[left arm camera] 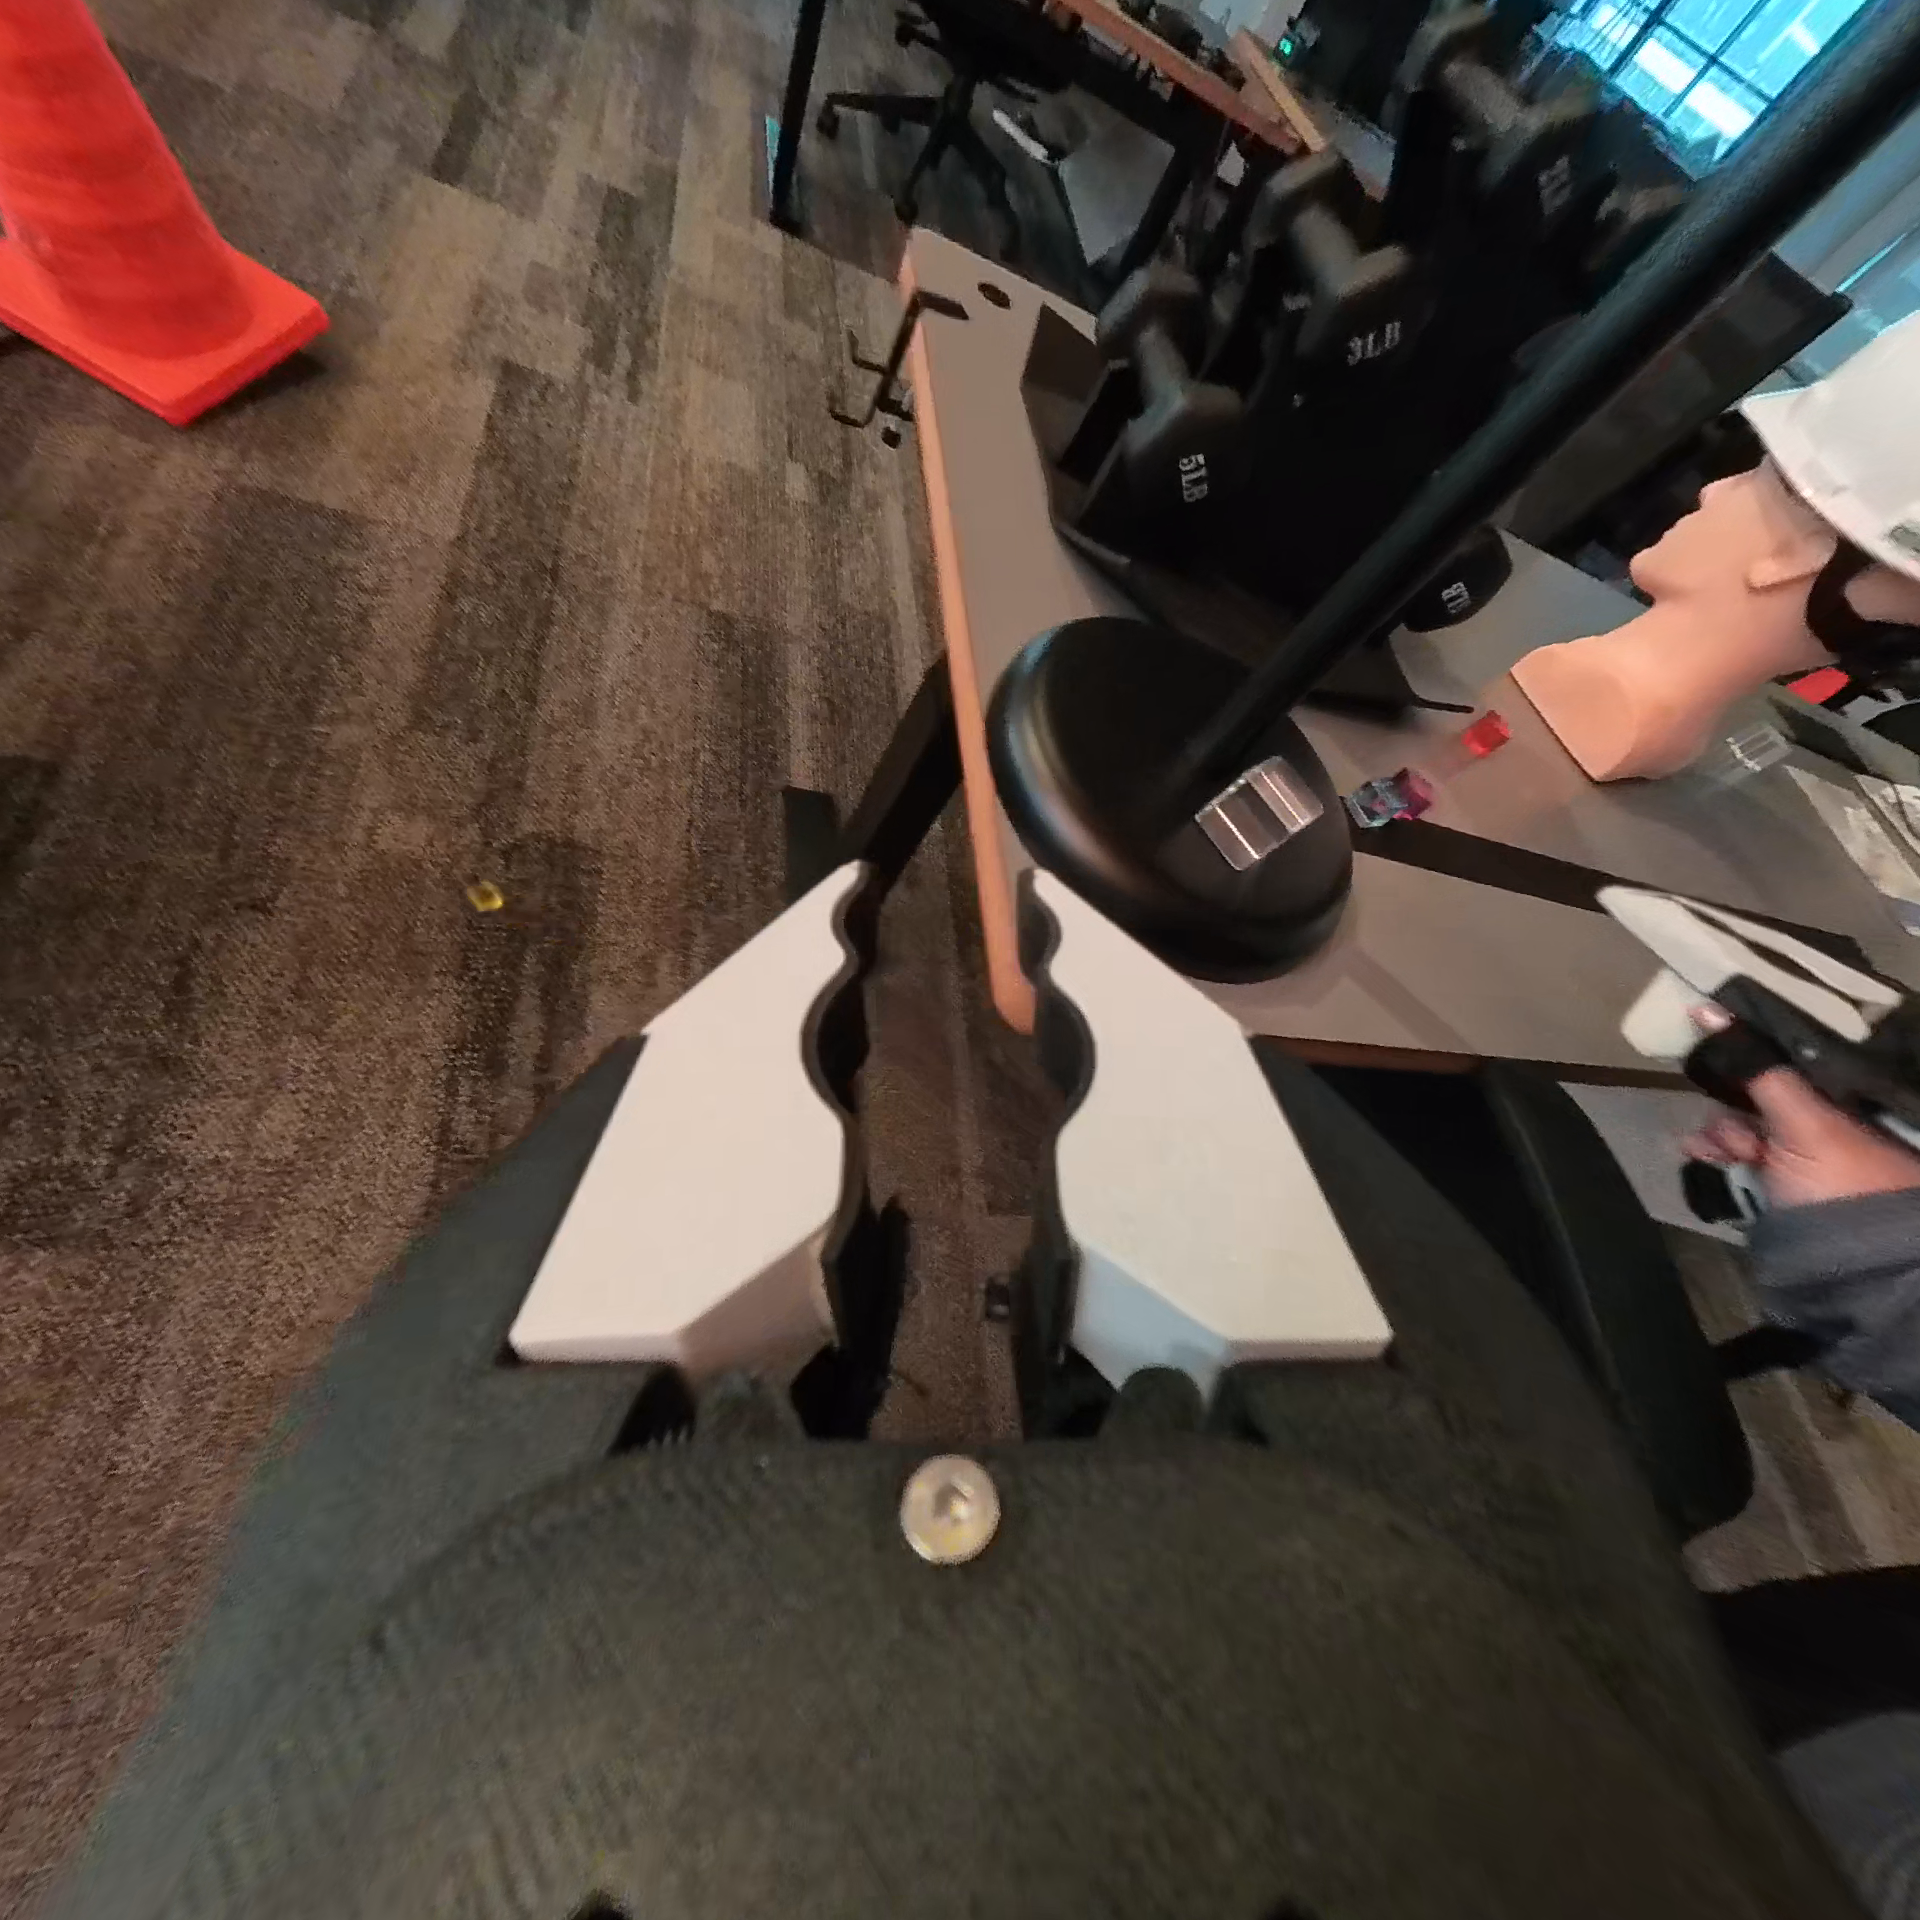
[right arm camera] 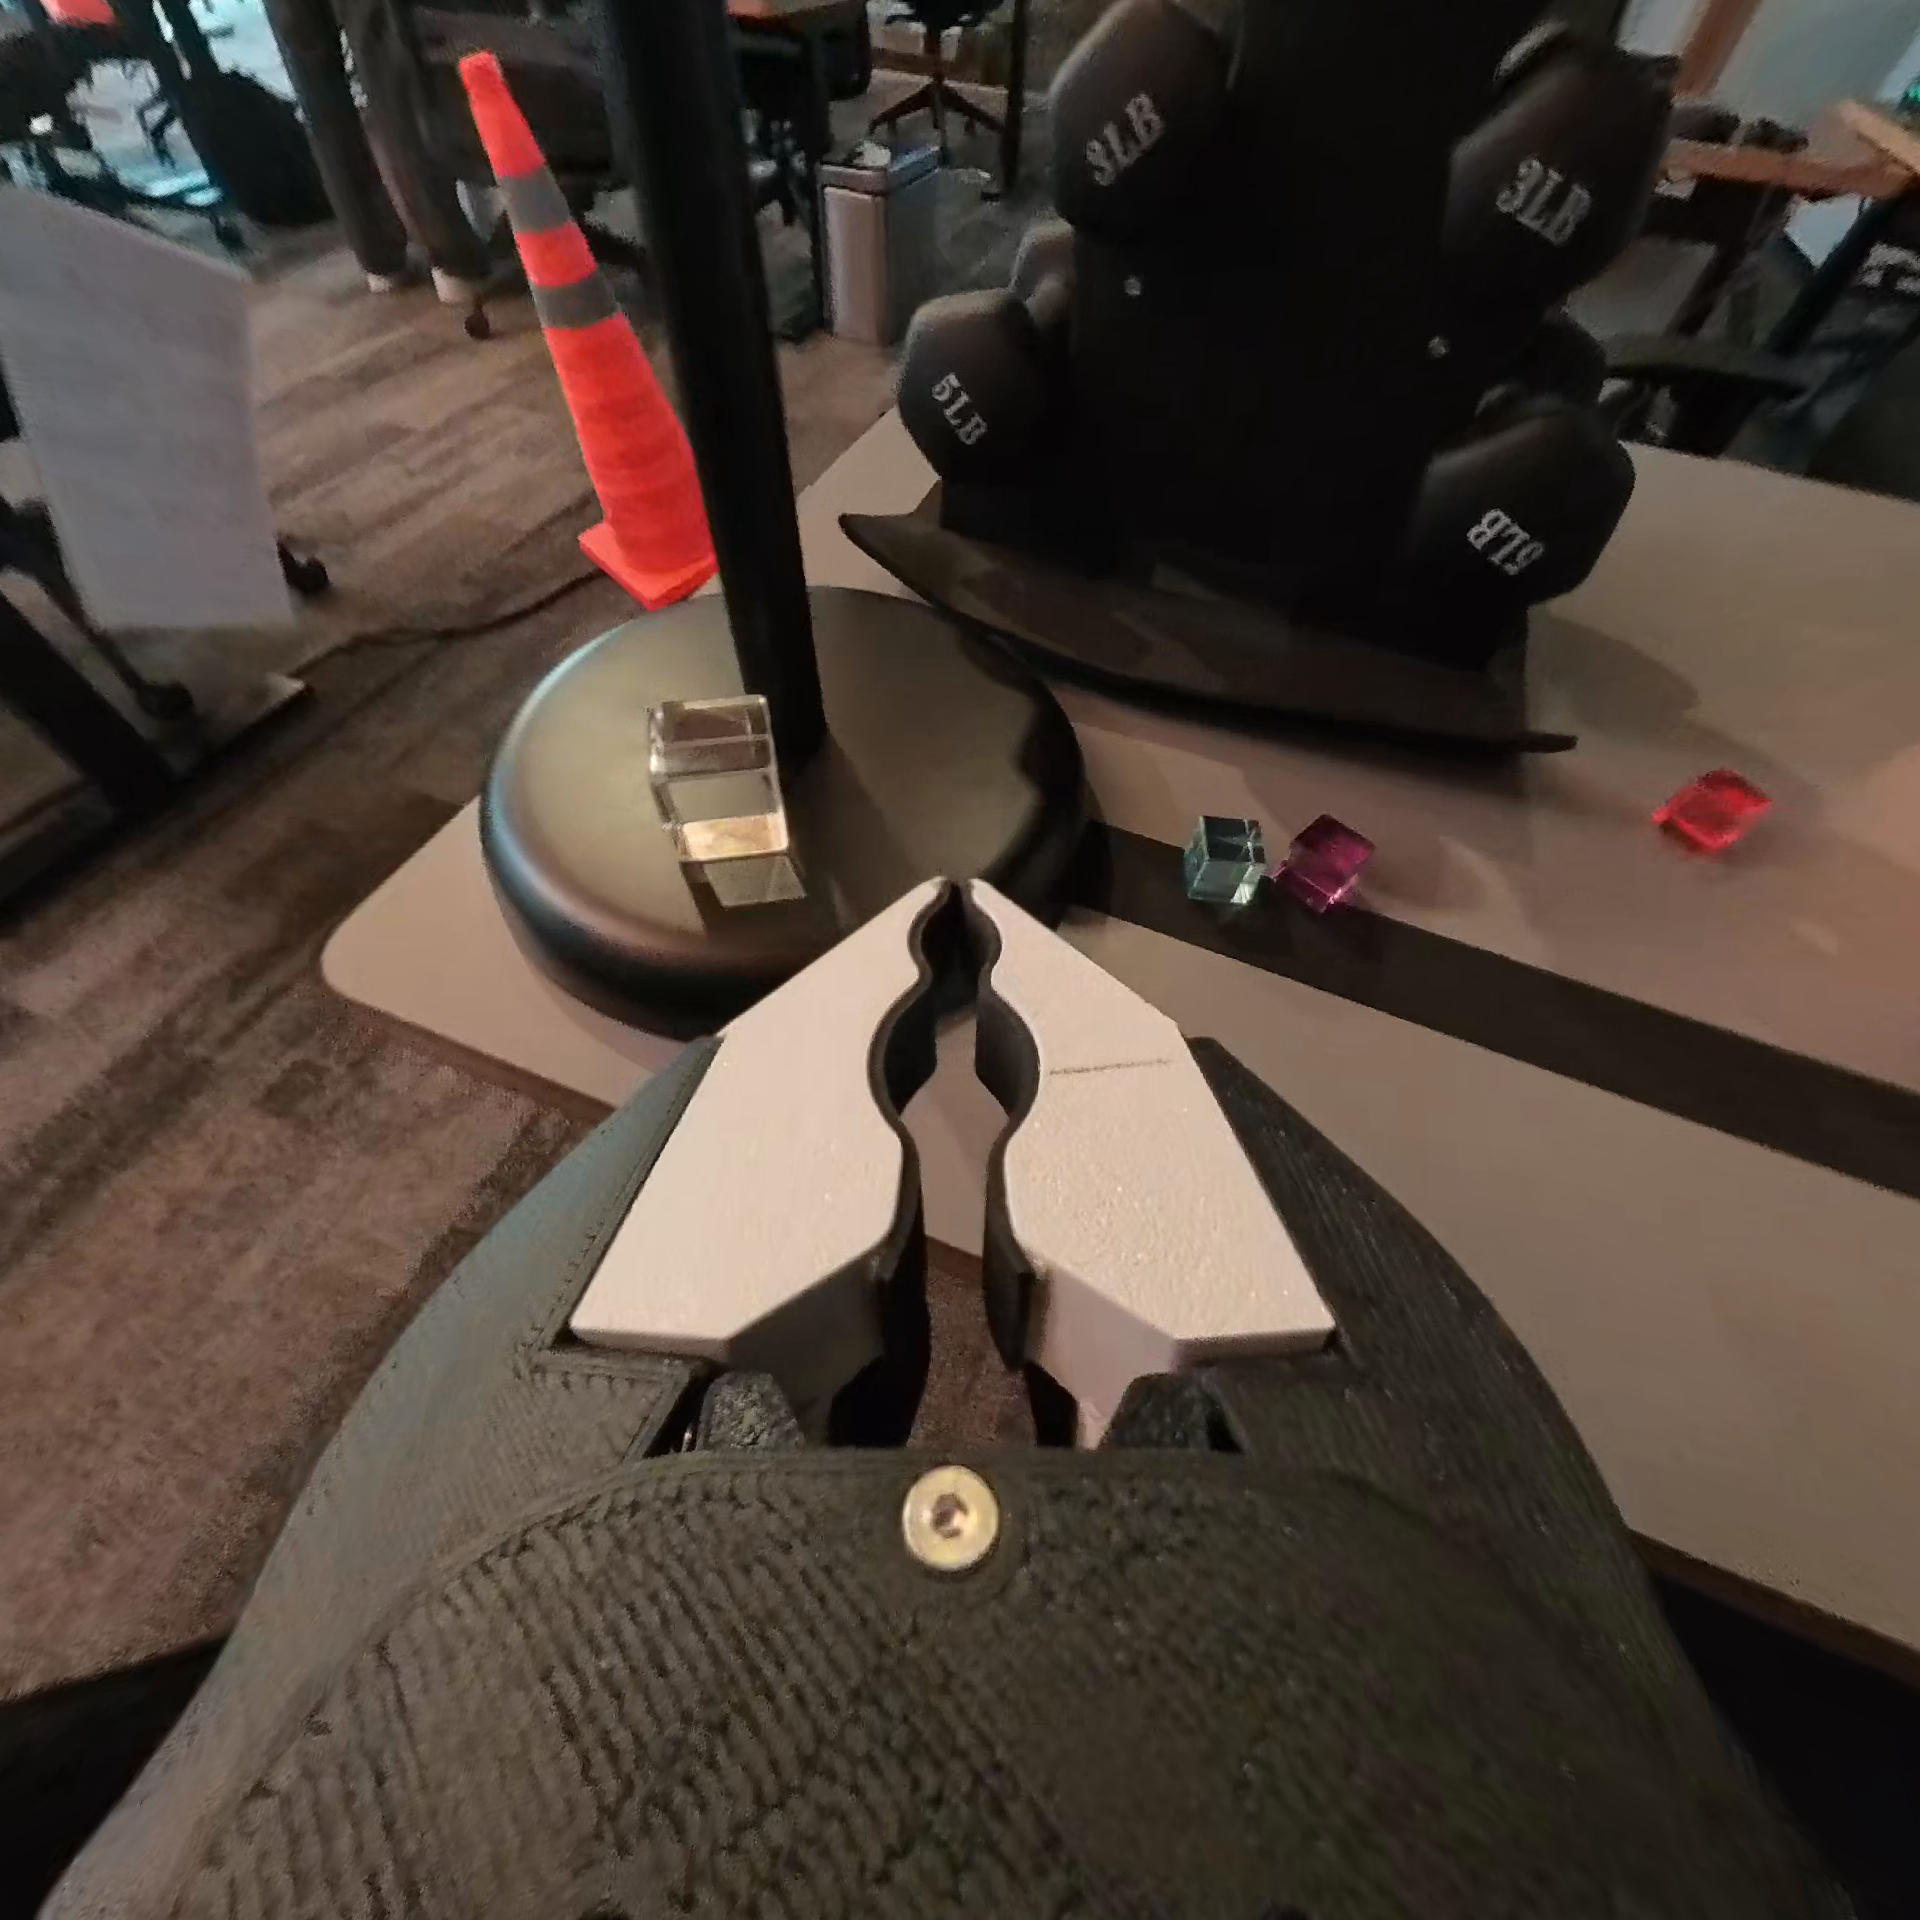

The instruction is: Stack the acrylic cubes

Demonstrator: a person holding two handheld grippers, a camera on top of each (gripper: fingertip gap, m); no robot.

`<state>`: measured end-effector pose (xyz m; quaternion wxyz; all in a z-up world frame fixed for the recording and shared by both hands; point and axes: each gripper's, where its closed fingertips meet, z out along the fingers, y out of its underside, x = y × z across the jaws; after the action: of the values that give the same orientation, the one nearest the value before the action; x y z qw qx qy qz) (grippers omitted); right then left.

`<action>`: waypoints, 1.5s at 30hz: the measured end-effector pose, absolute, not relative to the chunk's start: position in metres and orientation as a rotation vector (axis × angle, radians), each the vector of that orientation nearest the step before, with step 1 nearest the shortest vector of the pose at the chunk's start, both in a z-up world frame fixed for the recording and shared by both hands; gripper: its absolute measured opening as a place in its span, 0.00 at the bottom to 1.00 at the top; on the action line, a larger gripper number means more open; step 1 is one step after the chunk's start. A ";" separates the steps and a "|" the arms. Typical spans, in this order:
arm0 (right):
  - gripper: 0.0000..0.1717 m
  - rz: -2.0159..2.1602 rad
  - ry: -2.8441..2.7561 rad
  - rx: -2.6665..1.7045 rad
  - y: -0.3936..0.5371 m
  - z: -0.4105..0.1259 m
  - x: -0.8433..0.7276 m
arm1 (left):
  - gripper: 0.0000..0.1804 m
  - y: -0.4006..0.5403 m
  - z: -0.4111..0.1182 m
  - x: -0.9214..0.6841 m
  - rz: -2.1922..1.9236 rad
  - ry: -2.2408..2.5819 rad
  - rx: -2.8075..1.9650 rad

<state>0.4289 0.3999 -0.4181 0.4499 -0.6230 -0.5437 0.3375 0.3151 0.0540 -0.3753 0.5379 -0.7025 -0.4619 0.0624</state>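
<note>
My left gripper (left arm camera: pixel 945 883) is open with nothing between its pads. It hangs over the carpet just off the table's near corner (left arm camera: pixel 1013 997). A small yellow cube (left arm camera: pixel 483 896) lies on the carpet to its left. My right gripper (right arm camera: pixel 958 888) is shut with its tips together and nothing between them, just in front of a black round stand base (right arm camera: pixel 914 727). A clear cube (right arm camera: pixel 717 790) sits on that base and also shows in the left wrist view (left arm camera: pixel 1259 826). A pale blue cube (right arm camera: pixel 1226 854), a magenta cube (right arm camera: pixel 1325 862) and a red cube (right arm camera: pixel 1709 812) lie on the table.
A black pole (right arm camera: pixel 727 364) rises from the base. A black dumbbell rack (right arm camera: pixel 1299 395) stands behind the cubes. An orange cone (right arm camera: pixel 613 395) stands on the carpet. A mannequin head with a white hard hat (left arm camera: pixel 1745 613) is on the table. A hand holds the other gripper (left arm camera: pixel 1745 956). The left gripper's tips are roughly 35 cm from the right gripper's.
</note>
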 end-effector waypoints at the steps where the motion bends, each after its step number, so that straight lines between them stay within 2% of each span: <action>1: 0.00 0.824 -1.376 -1.518 0.394 -0.417 0.430 | 0.14 0.047 -0.373 0.311 0.169 -1.101 -1.671; 6: 0.00 0.854 -1.556 -1.370 0.326 -0.406 0.416 | 0.14 -0.016 -0.354 0.282 0.327 -1.151 -1.621; 13: 0.00 1.041 -1.735 -1.129 0.172 -0.383 0.355 | 0.15 -0.168 -0.339 0.248 0.503 -1.299 -1.505; 22: 0.00 1.289 -1.684 -1.181 -0.010 -0.383 0.209 | 0.17 -0.367 -0.344 0.216 0.654 -1.405 -1.478; 24: 0.11 1.289 -1.685 -1.208 -0.033 -0.397 0.178 | 0.21 -0.395 -0.363 0.187 0.693 -1.424 -1.471; 25: 0.14 1.282 -1.689 -1.234 -0.042 -0.408 0.163 | 0.25 -0.407 -0.377 0.166 0.721 -1.449 -1.458; 28: 0.27 1.273 -1.700 -1.374 -0.059 -0.451 0.121 | 0.49 -0.432 -0.430 0.092 0.800 -1.550 -1.390; 32: 0.38 1.241 -1.711 -1.473 -0.073 -0.503 0.057 | 0.63 -0.417 -0.515 -0.005 0.654 -1.677 -1.345; 35: 0.42 1.223 -1.706 -1.479 -0.078 -0.535 -0.027 | 0.62 -0.397 -0.581 -0.065 0.558 -1.690 -1.415; 38: 0.47 1.374 -1.829 -1.565 -0.118 -0.597 -0.130 | 0.54 -0.381 -0.667 -0.128 0.441 -1.687 -1.593; 40: 0.49 1.397 -2.003 -1.571 -0.150 -0.664 -0.197 | 0.49 -0.374 -0.727 -0.179 0.370 -1.663 -1.663; 45: 0.46 1.114 -2.283 -1.431 -0.193 -0.870 -0.343 | 0.42 -0.364 -0.907 -0.288 0.245 -1.578 -1.907</action>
<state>-0.3434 -0.1931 -0.8697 0.1127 -0.4876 -0.7782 0.3795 -0.2880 -0.3644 -0.9069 0.3212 -0.7260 -0.6008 0.0934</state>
